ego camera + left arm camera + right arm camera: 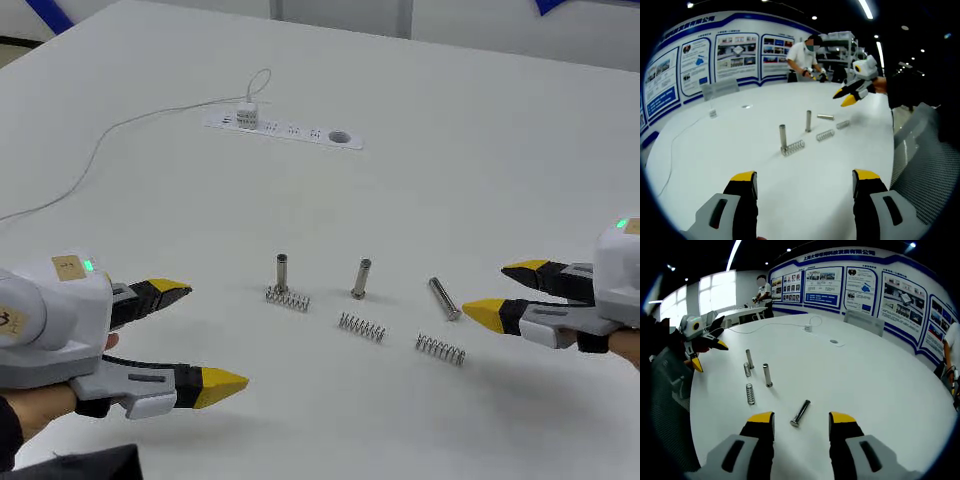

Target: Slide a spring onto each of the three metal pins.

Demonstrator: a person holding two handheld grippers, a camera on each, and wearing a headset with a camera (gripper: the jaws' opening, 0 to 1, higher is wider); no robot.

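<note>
Left gripper (212,335) and right gripper (485,287) hover released and empty over the white counter (450,150). Two upright pins (282,272), one lying pin (444,298), three loose springs (361,327). The writing on the left gripper's tan sticker (67,266) is illegible.

Head view looks down; gripper views face each other across the pins (361,278).

Three metal pins on the table: left pin (282,272), middle pin (361,278), right pin (444,298). That's two upright and one lying flat. Three springs as well: left spring (287,297), middle spring (361,327), right spring (440,349). Two grippers, the left gripper (218,335) and the right gripper (483,288). One power strip (285,130), one plug (247,116), one cable (130,121).
</note>
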